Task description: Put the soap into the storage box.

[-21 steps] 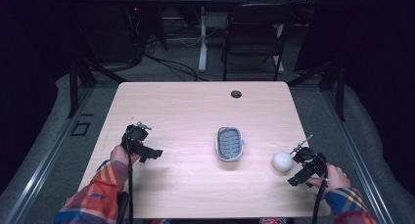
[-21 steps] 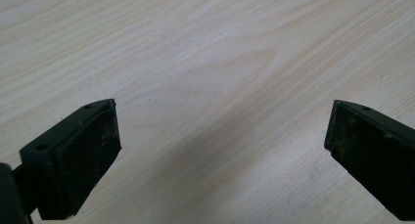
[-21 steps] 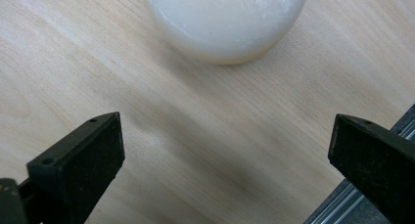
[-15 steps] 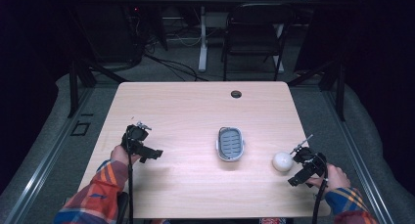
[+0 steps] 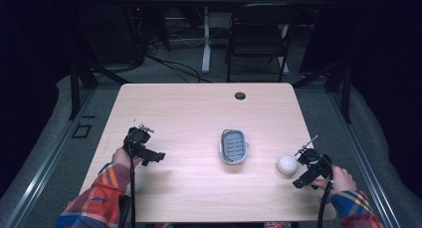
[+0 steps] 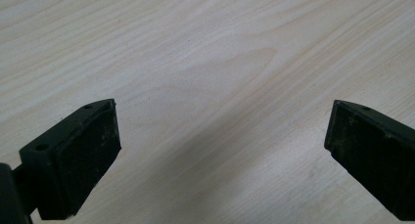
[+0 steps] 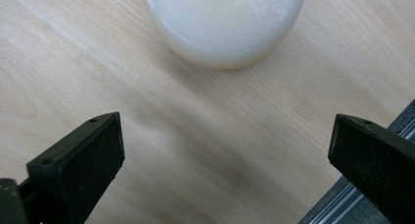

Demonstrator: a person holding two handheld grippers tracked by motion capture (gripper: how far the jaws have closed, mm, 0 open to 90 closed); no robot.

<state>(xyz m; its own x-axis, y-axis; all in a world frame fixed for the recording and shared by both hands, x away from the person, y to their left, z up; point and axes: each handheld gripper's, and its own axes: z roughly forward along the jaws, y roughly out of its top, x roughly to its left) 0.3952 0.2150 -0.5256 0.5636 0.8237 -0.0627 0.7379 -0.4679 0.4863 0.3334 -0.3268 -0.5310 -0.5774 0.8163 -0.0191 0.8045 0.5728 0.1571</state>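
Observation:
A round white soap bar (image 5: 287, 164) lies on the wooden table (image 5: 199, 113) near its right edge; in the right gripper view the soap bar (image 7: 225, 23) sits just ahead of the jaws. My right gripper (image 5: 301, 169) is open just right of the bar, nothing between its jaws, as the right gripper (image 7: 225, 150) view confirms. A grey slotted soap dish (image 5: 234, 146) rests at the table's middle. My left gripper (image 5: 152, 157) is open at the left side, and the left gripper (image 6: 222, 150) hovers over bare wood.
A round cable hole (image 5: 240, 95) is at the table's far edge. A black chair (image 5: 259, 34) and a desk leg (image 5: 205, 44) stand beyond the table. The table's right edge (image 7: 357, 199) lies close under the right jaw.

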